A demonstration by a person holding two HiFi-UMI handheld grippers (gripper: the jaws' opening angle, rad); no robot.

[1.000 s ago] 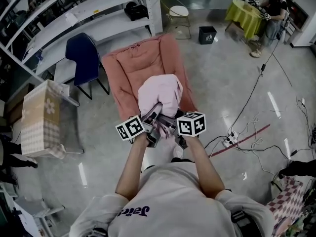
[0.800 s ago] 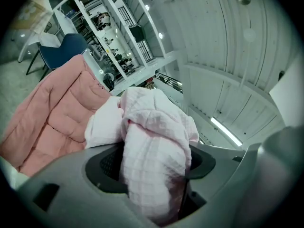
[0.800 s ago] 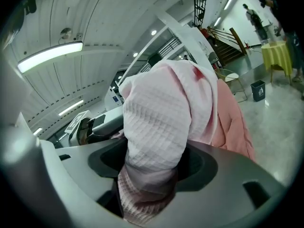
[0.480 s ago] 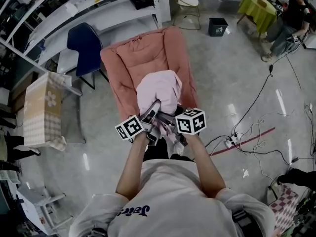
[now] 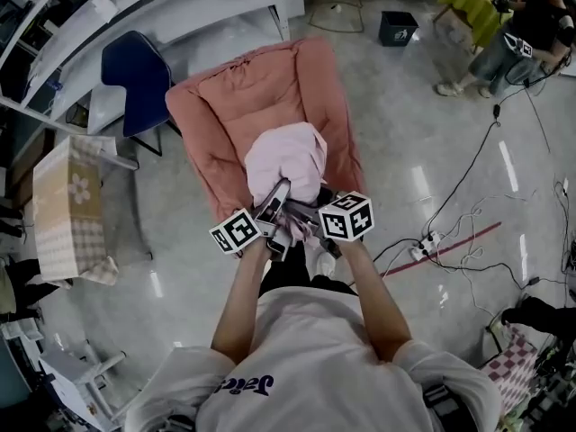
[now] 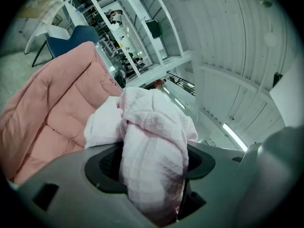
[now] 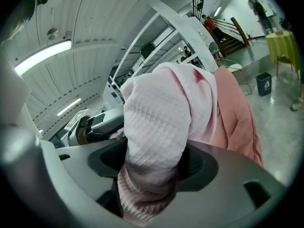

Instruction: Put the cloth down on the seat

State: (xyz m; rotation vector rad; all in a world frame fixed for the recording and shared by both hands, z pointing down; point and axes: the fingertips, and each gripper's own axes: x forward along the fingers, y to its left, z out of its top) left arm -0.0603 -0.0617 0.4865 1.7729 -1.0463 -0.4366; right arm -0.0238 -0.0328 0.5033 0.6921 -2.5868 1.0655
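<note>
Both grippers hold the pink cloth [image 5: 288, 156] as they did a second ago. The left gripper [image 5: 274, 207] and the right gripper [image 5: 304, 216] sit side by side in front of the person's chest, their marker cubes in much the same spot in the head view.

In the left gripper view, the left gripper [image 6: 153, 177] has its jaws clamped on a thick bunched fold of the cloth [image 6: 152, 137]. In the right gripper view, the right gripper [image 7: 151, 175] pinches another wad of the cloth [image 7: 159, 110], its jaws held wide by the bulk.

The rest of the cloth bulges forward as a rounded bundle over the front part of the salmon padded seat [image 5: 261, 88]. Whether it already rests on the cushion or hangs just above it is hard to tell from above.

What changes is the surroundings. The seat now fills more of the head view, the blue chair [image 5: 135, 75] sits further left, and the black bin [image 5: 398, 27] is closer to the top edge.
</note>
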